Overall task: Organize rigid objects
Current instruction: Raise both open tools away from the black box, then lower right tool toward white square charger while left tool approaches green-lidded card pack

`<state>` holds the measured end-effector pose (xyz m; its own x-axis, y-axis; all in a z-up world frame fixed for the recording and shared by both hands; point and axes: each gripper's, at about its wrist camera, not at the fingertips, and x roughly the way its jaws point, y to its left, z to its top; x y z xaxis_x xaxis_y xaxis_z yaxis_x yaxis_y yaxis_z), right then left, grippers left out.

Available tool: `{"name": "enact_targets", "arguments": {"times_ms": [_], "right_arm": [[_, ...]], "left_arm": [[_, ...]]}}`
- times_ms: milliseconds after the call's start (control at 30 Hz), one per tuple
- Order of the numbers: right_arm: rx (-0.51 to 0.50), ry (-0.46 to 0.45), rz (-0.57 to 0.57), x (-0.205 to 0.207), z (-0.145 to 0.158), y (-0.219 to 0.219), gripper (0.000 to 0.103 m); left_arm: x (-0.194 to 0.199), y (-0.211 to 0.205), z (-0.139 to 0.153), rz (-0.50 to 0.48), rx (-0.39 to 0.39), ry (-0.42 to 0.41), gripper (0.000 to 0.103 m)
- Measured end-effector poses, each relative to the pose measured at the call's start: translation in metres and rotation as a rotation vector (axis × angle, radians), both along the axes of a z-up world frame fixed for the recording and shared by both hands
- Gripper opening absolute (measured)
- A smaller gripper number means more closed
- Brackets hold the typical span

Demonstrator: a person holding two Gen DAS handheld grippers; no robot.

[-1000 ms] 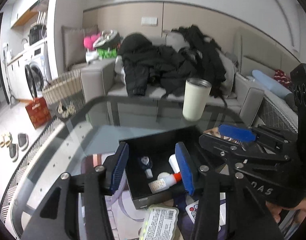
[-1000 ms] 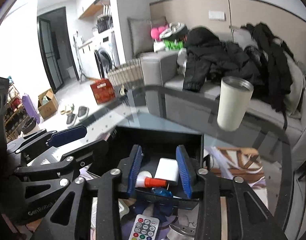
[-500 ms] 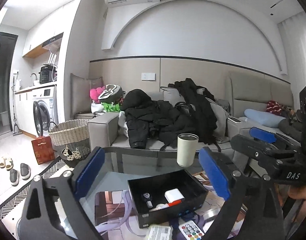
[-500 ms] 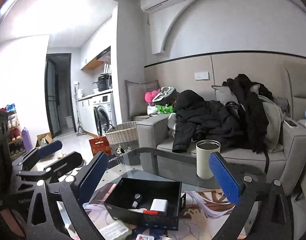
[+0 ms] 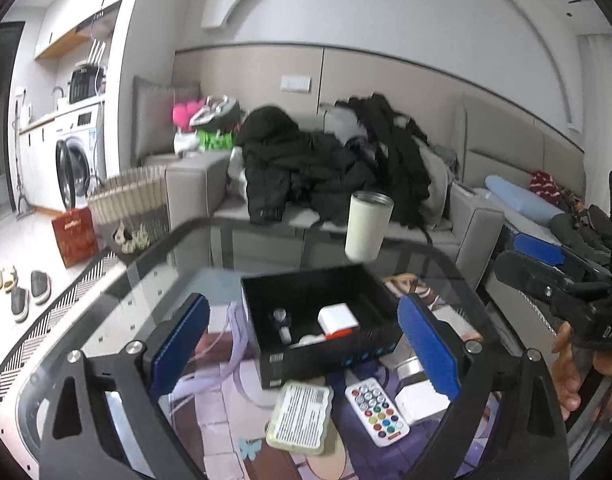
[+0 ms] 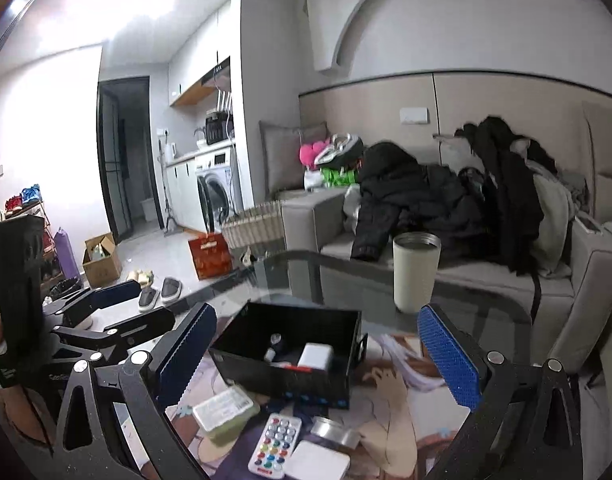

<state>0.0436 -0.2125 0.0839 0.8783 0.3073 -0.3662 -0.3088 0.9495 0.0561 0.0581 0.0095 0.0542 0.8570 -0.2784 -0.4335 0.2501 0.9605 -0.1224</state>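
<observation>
A black open box [image 5: 265, 344] [image 6: 348, 344] sits on the glass table and holds a white block [image 5: 337, 317] [image 6: 314, 355], a small bottle [image 5: 279, 316] and a red-capped tube [image 5: 338, 333]. In front of it lie a pale green case [image 5: 299, 416] [image 6: 221, 404], a white remote with coloured buttons [image 5: 377, 410] [image 6: 274, 446], a white square block [image 5: 420, 402] [image 6: 318, 462] and a round metal tin [image 6: 334, 432]. My left gripper [image 5: 301, 348] is open and empty above these. My right gripper [image 6: 318, 356] is open and empty too.
A cream tumbler [image 5: 366, 226] [image 6: 414, 272] stands at the table's far edge. A grey sofa [image 6: 458, 256] piled with black coats lies behind. A wicker basket [image 5: 125, 190], a red bag [image 5: 74, 229] and slippers are on the floor at left.
Both grippers opened wide and drew back up from inside the box. They tilted level half a second ago and now point down at the table again.
</observation>
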Motion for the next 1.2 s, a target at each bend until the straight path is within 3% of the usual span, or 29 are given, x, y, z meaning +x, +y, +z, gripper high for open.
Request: {"name": "enact_targets", "arguments": {"times_ms": [133,300,467,533,633,967,1133,1200], "right_arm": [[-0.037,0.090,0.002,0.011,-0.013,0.003,0.102],[-0.083,0.274,0.013,0.036,-0.039,0.006,0.102],[-0.095,0.494,0.016,0.062,-0.085,0.001,0.101],[-0.097,0.569,0.037,0.067,-0.103,0.000,0.087],[-0.123,0.622,0.077,0.065,-0.119,0.004,0.083],[-0.170,0.649,0.210,0.052,-0.142,0.019,0.082],[-0.170,0.749,0.256,0.045,-0.149,0.028,0.079],[-0.177,0.760,0.280,0.041,-0.146,0.035,0.078]], "left_arm": [[0.009,-0.008,-0.013,-0.006,0.024,0.077,0.096],[0.023,-0.021,-0.034,-0.029,0.092,0.206,0.096],[0.035,-0.031,-0.070,-0.031,0.148,0.362,0.095],[0.039,-0.032,-0.083,-0.046,0.165,0.428,0.095],[0.041,-0.029,-0.095,-0.050,0.149,0.494,0.095],[0.038,-0.035,-0.106,-0.074,0.182,0.529,0.095],[0.043,-0.035,-0.109,-0.066,0.198,0.536,0.095],[0.045,-0.034,-0.110,-0.063,0.207,0.532,0.090]]}}
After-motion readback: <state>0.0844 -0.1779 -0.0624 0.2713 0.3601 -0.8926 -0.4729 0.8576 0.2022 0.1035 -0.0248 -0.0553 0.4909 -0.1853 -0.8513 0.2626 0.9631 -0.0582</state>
